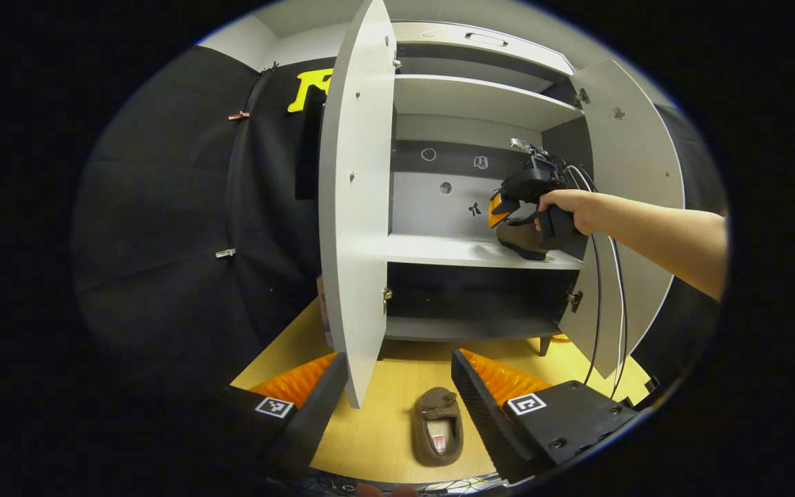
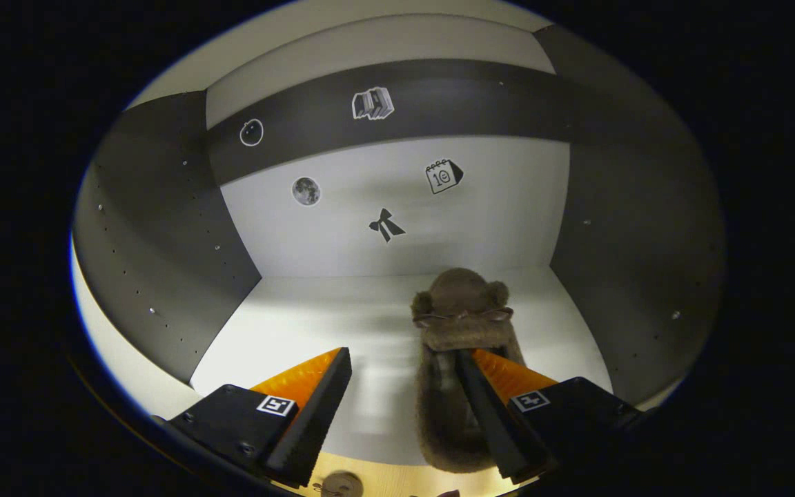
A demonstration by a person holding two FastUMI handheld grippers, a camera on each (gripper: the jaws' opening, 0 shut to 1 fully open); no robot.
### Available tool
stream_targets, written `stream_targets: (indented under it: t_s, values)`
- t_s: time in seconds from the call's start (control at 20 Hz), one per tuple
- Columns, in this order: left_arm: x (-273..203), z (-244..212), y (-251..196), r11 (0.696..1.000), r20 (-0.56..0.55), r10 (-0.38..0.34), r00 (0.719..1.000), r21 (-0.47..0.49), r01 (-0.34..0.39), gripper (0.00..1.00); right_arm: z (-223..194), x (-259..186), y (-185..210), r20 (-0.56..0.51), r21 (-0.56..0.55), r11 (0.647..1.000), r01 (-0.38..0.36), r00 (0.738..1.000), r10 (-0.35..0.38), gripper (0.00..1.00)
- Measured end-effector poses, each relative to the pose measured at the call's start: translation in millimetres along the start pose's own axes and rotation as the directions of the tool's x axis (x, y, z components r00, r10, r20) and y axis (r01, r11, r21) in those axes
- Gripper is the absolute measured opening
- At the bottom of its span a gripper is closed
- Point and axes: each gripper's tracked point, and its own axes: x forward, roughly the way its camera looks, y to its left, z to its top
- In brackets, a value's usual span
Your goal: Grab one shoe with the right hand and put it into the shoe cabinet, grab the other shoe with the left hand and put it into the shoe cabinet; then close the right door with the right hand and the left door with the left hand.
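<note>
Reaching into the shoe cabinet [image 1: 466,207], the right gripper [image 2: 403,393] had its 2 fingers spread wide over the middle shelf [image 2: 315,324], gripping nothing, with 1 brown shoe [image 2: 456,331] lying on that shelf under its right-hand finger. Seen from the left gripper view, a hand [image 1: 566,207] held that tool at the shelf, both doors standing open. Down low, the left gripper [image 1: 397,393] hung open and empty above the other shoe [image 1: 437,426] on the wooden floor [image 1: 384,428].
</note>
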Motion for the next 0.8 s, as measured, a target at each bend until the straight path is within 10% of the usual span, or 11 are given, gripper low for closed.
stream_targets:
  t_s: [0.8]
  values:
    - [38.8, -123.1, -24.7, 0.981, -0.165, -0.195, 0.967, -0.012, 0.196, 0.93, -7.9, -234.0, -5.0, 0.453, -0.028, 0.999, 0.037, 0.891, -0.021, 0.98]
